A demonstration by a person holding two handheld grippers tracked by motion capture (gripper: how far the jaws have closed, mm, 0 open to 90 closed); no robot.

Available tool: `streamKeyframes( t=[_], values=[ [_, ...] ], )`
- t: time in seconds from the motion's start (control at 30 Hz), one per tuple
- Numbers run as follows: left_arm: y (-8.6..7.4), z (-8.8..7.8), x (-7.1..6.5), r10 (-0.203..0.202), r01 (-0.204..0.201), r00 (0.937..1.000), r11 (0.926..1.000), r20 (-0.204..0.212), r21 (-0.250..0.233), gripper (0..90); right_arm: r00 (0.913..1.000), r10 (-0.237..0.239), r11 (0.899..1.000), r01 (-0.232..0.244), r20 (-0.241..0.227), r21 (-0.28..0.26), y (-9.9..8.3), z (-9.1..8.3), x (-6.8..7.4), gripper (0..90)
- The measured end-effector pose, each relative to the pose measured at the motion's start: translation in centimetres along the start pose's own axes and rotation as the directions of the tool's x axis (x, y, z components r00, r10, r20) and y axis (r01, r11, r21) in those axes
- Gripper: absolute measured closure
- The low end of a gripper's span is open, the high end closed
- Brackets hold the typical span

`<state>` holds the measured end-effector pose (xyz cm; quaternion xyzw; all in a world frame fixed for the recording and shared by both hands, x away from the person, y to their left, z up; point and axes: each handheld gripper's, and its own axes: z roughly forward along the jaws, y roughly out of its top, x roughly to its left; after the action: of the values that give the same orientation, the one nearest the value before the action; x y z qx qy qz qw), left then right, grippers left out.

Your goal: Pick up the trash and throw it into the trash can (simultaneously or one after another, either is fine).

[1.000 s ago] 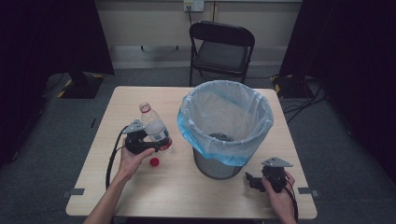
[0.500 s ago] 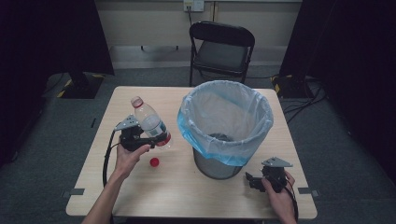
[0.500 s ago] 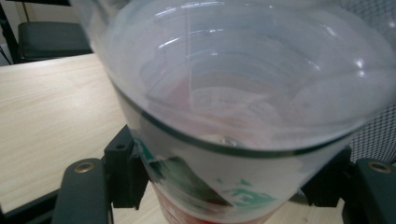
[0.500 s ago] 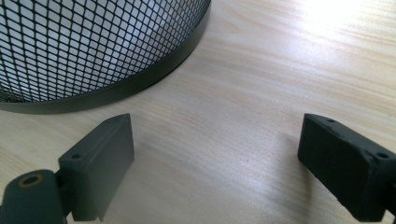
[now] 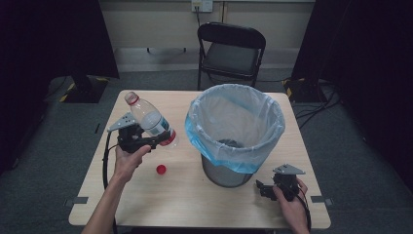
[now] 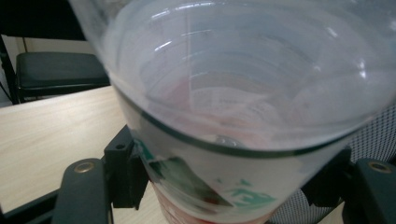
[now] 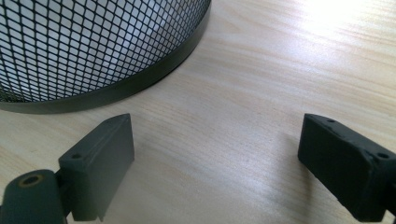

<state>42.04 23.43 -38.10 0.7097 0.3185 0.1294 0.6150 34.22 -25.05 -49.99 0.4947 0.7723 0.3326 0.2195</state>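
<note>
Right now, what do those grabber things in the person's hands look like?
Each one is black. The left gripper has a grey three-cornered plate on top and a black cable looping down beside the forearm. The right gripper has the same grey plate and a cable too. Its fingers are chunky, flat-faced black blocks with small holes. Both forearms are bare, with no sleeves.

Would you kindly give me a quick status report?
Left gripper shut on bottle, raised. Right gripper open on table. Bin alongside; red cap loose.
</note>
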Motion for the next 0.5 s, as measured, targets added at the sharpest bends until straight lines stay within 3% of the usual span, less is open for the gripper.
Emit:
streamKeyframes(
  t=[0.2, 0.3, 0.4, 0.5],
  values=[
    [1.9, -0.2, -0.6, 0.013, -0.012, 0.9997, 0.9996, 0.020, -0.027, 30.1, 1.0000, -0.001, 1.000, 0.001, 0.000, 0.000, 0.0, 0.0, 0.0, 10.0],
    [2.7, -0.4, -0.9, 0.027, -0.027, 0.9996, 0.9989, 0.009, -0.037, 30.1, 1.0000, -0.001, 1.000, 0.001, 0.000, 0.000, 0.0, 0.0, 0.0, 10.0],
    [3.5, -0.7, -1.0, 0.001, 0.001, 0.9997, 0.9966, 0.026, -0.082, 30.2, 1.0000, -0.001, 1.000, 0.001, 0.000, 0.000, 0.0, 0.0, 0.0, 10.0],
    [4.4, -0.9, -1.1, 0.010, -0.008, 0.9996, 0.9953, 0.025, -0.097, 30.2, 1.0000, -0.001, 1.000, 0.001, 0.000, 0.000, 0.0, 0.0, 0.0, 10.0]
  ],
)
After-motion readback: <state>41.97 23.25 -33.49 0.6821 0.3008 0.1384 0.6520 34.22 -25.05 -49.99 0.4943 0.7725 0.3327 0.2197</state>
